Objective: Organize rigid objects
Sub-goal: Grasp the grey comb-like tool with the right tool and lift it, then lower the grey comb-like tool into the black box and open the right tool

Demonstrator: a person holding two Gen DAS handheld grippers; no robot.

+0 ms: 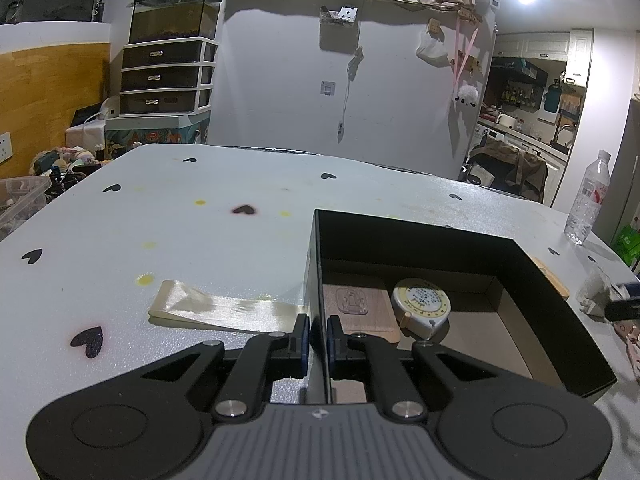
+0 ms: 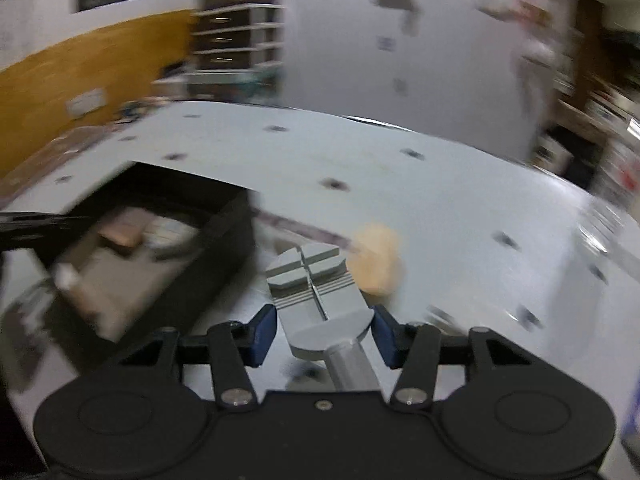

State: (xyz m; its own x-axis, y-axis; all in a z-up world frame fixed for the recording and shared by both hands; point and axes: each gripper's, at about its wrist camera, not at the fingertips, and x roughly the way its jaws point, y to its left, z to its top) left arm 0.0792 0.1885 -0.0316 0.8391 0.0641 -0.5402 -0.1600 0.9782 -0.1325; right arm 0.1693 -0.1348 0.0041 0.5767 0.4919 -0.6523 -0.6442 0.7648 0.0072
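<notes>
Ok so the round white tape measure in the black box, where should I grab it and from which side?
Best taken from above, I'd judge: the tape measure lies flat with its dial up, low inside the black box, beside the wooden block. Set the fingers across its round rim, one at the side away from the block, one in whatever gap the block leaves.

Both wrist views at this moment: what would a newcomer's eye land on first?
In the left wrist view, the left tongs pinch the near wall of an open black box, inside which a white tape measure lies beside a small wooden board. In the blurred right wrist view, the right tongs grip a grey metal tool above the heart-dotted white table, with the box to its left.
</notes>
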